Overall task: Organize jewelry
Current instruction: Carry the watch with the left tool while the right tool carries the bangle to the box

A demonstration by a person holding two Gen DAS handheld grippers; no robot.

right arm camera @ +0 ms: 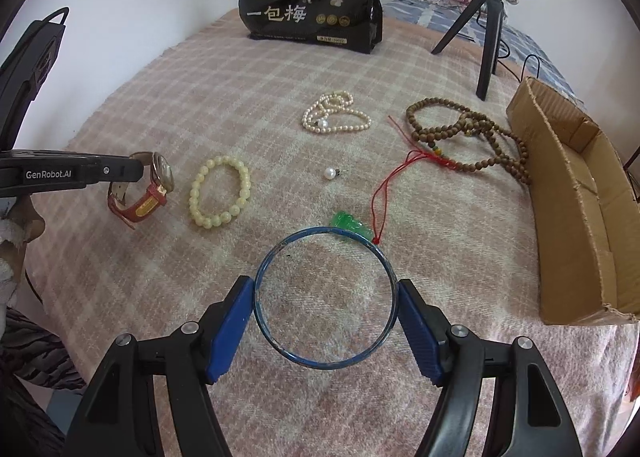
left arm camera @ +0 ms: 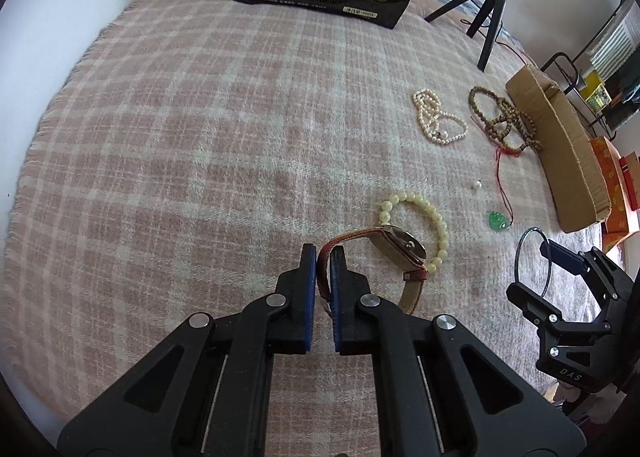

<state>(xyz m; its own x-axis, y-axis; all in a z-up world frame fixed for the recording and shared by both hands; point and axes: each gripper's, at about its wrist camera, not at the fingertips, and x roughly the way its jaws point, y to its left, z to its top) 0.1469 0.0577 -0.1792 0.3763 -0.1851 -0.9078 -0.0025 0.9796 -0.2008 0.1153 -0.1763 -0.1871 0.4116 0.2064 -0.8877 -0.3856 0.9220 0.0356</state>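
1. Left tongs (left arm camera: 323, 257): closed narrowly on the red strap of a wristwatch (left arm camera: 400, 247). The watch is seen raised off the plaid blanket (left arm camera: 180, 137) of the bed in the right wrist view, its case hanging just beside a pale bead bracelet (right arm camera: 220, 191).
2. Right tongs (right arm camera: 326, 321): held wide, a thin blue bangle (right arm camera: 325, 299) clamped across its breadth between the two pads, above the blanket.
3. Items lying loose on the blanket: pearl necklace (right arm camera: 334, 115), brown wooden bead strand (right arm camera: 468, 139) with red cord, green pendant (right arm camera: 348, 223) on that cord, single pearl earring (right arm camera: 330, 173).
4. Cardboard box (right arm camera: 580, 193): open-topped, at the right edge of the bed; judged the likely receptacle. Its contents cannot be made out.
5. Step in hand, as judged: two pieces are lifted together, ready for carrying; most of the sorting is not yet done.
6. Next move, as judged: the bangle, nearer the box, is to be carried over its near wall and released; the watch is to be brought across above the loose pieces, its dangling strap kept clear of the bead bracelet.
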